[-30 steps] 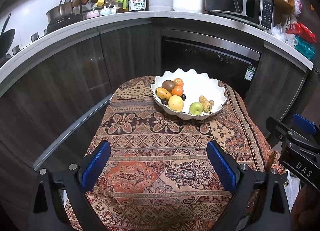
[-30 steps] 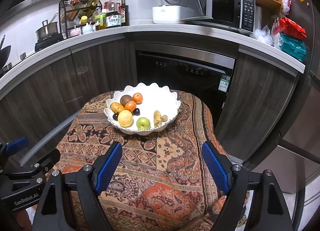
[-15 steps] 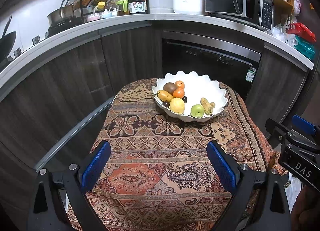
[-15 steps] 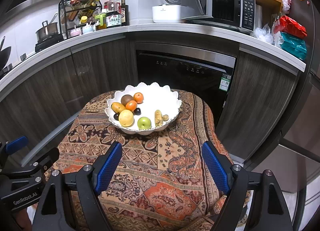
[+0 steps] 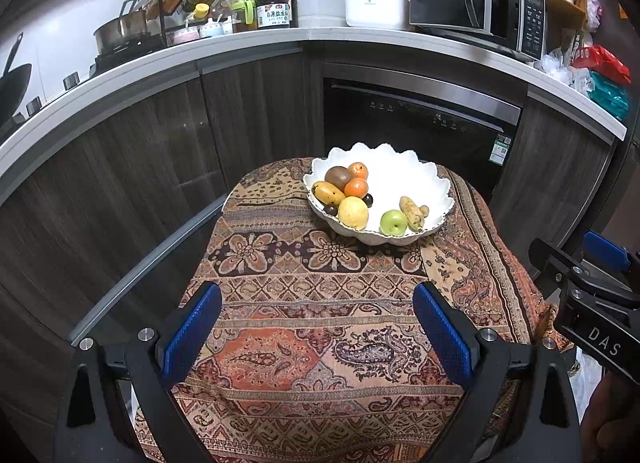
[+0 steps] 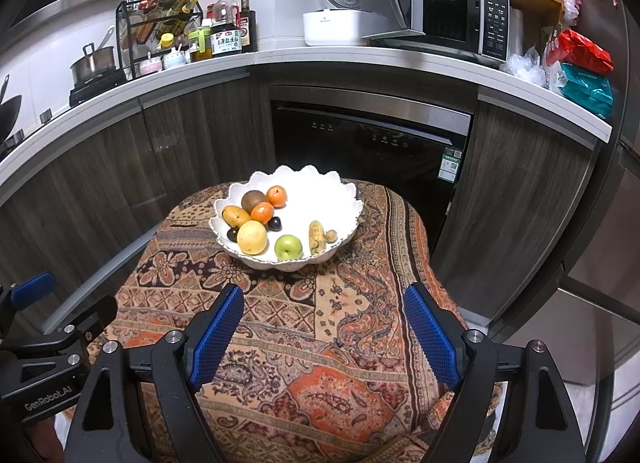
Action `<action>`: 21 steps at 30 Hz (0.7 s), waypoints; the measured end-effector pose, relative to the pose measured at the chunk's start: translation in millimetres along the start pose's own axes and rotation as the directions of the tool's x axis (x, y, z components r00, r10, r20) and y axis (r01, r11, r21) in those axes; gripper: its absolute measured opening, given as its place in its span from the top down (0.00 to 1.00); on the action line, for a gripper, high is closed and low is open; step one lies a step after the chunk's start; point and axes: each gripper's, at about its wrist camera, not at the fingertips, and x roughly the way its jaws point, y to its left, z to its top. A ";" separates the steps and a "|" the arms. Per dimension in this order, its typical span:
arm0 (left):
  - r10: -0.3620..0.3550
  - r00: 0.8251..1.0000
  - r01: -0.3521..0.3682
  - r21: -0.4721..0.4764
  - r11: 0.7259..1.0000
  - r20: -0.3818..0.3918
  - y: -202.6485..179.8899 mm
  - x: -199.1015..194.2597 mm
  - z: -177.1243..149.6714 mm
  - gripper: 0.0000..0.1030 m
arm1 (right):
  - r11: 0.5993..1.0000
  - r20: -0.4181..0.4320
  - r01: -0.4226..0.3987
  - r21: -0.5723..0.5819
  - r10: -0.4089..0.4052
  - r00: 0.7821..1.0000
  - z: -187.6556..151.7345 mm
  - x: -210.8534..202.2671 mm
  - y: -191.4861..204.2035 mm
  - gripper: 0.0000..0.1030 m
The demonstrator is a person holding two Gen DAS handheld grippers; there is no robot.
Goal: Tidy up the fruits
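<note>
Fruits (image 6: 264,223) all lie in the scalloped white ceramic bowl (image 6: 344,199) at twelve o'clock on the paisley-clothed table (image 6: 320,343), fitting either stage, while left gripper (image 5: 316,327) and right gripper (image 6: 320,327) gape wide, empty.

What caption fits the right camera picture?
Open right gripper hovers over a patterned cloth, facing a white bowl of fruit.

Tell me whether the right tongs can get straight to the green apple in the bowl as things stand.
Probably yes. The right tongs are open and empty, and the green apple sits at the white bowl's near edge with only bare patterned cloth between them.
</note>
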 end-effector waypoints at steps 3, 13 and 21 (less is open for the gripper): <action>-0.005 1.000 0.005 -0.002 1.000 -0.006 -0.2 0.9 0.2 0.05 | 1.000 0.001 0.000 0.001 0.000 1.000 0.1 0.7 1.3 0.17; -0.004 1.000 0.004 0.000 1.000 -0.006 -0.8 0.3 -0.2 0.05 | 1.000 0.002 0.000 0.004 0.000 1.000 0.1 0.9 1.1 0.17; -0.002 1.000 0.002 -0.002 1.000 -0.006 -0.4 -0.2 -0.3 0.05 | 1.000 0.000 -0.003 0.007 0.003 1.000 0.1 0.7 0.4 0.17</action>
